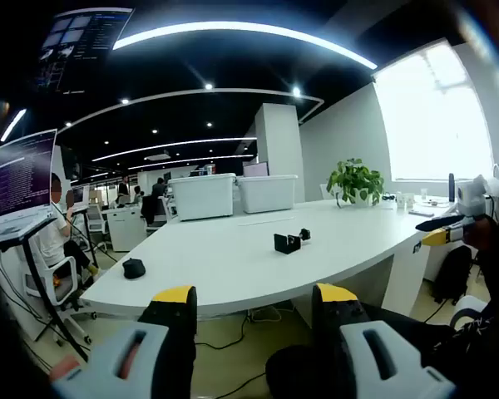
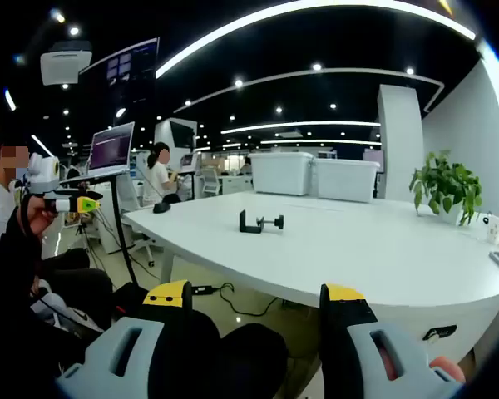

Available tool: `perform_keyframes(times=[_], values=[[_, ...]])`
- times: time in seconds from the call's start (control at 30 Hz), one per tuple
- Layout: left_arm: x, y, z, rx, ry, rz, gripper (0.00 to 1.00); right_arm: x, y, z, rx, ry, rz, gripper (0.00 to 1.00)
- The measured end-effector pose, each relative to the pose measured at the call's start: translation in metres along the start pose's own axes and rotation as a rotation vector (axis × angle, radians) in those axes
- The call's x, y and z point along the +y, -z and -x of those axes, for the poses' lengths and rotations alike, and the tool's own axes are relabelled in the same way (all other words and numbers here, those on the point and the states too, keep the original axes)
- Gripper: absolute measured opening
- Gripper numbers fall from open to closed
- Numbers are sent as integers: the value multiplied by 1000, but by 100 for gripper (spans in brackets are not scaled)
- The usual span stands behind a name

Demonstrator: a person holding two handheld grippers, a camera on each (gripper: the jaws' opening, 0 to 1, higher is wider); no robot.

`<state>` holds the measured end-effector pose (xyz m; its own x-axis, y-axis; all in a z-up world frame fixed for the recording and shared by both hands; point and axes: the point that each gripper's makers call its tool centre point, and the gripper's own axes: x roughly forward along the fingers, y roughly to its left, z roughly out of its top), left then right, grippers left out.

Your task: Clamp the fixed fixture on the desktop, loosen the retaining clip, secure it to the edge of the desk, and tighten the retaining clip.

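Observation:
A small black clamp fixture (image 1: pixel 288 242) lies on the white desk (image 1: pixel 233 266), well back from its front edge; in the right gripper view the same black clamp fixture (image 2: pixel 259 222) shows its screw handle pointing right. My left gripper (image 1: pixel 254 294) is open, held off the desk in front of its edge, nothing between the yellow-tipped jaws. My right gripper (image 2: pixel 254 293) is likewise open and short of the desk (image 2: pixel 358 249). Each gripper shows at the edge of the other's view: right gripper (image 1: pixel 446 229), left gripper (image 2: pixel 66 202).
Two white storage bins (image 1: pixel 233 194) stand at the desk's far side, a potted plant (image 1: pixel 355 180) at its window end, a black mouse (image 1: pixel 133 268) near its left corner. A laptop on a stand (image 1: pixel 21 179) stands left. People sit at desks behind. Cables lie on the floor.

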<state>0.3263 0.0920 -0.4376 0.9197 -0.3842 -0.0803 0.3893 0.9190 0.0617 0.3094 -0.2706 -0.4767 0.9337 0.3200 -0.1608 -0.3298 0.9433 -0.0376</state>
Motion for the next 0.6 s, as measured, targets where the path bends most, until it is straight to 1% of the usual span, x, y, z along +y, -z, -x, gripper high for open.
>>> perform_keyframes(times=[0.13,0.33,0.6], values=[[-4,3,-7,8,20,-2,56,-6,4,3,7,21,-9,59],[-8,2,-18,4,43,-4,56,-10,4,7,7,42,-10,59],[-8,6,-22,8,49,-6,54,-16,4,8,7,63,-15,58]])
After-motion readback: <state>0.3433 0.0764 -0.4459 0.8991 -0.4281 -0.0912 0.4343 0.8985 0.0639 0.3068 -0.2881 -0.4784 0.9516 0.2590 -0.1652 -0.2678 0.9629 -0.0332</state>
